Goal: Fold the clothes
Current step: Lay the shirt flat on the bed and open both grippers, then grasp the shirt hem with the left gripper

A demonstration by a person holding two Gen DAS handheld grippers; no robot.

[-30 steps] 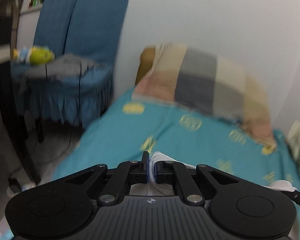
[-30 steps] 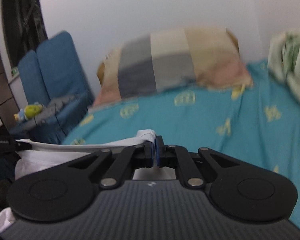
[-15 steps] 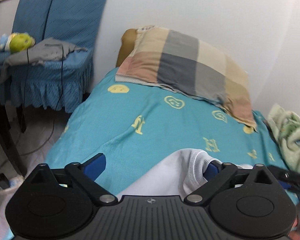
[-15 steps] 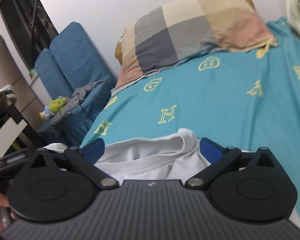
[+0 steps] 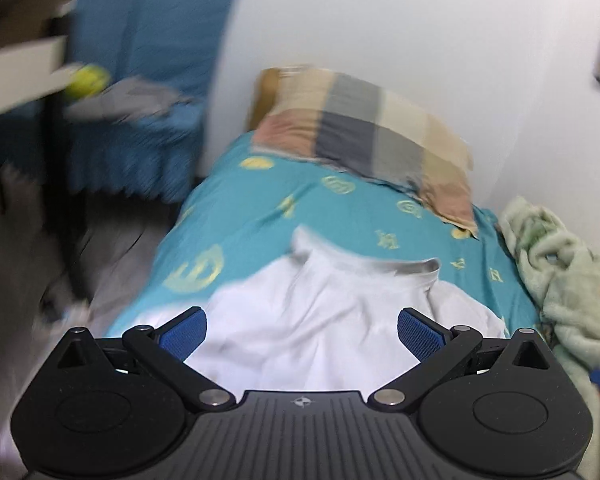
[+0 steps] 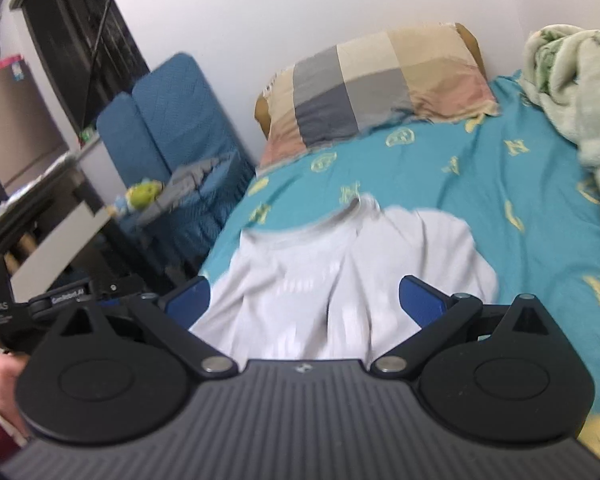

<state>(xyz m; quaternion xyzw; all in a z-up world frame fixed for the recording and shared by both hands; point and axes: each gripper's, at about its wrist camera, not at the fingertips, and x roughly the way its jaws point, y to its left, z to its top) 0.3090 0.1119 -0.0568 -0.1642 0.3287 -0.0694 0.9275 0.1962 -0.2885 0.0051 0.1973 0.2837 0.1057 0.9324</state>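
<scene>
The white garment [image 5: 324,312] lies spread on the teal bedsheet [image 5: 260,216], its ribbed neckline pointing toward the patchwork pillow [image 5: 364,132] at the head of the bed, which looks like a lay-flat so that the cloth can be squared up before a fold. Both sets of tongs stand spread wide with nothing pinched: the left tongs [image 5: 302,330] and the right tongs [image 6: 305,298] each show their 2 blue pads apart, the cloth visible between and beyond them but not pressed. The left jaws have just been opening, and the garment now sits free of them. The lower part of the garment is cut off behind the black tong bodies in both views, so sleeves and hem cannot be judged. Motion blur smears the neckline and the wrinkles. A crumpled pale green blanket [image 6: 572,80] crowds the far side of the bed, and a blue-covered chair [image 6: 172,120] stands beside it.
</scene>
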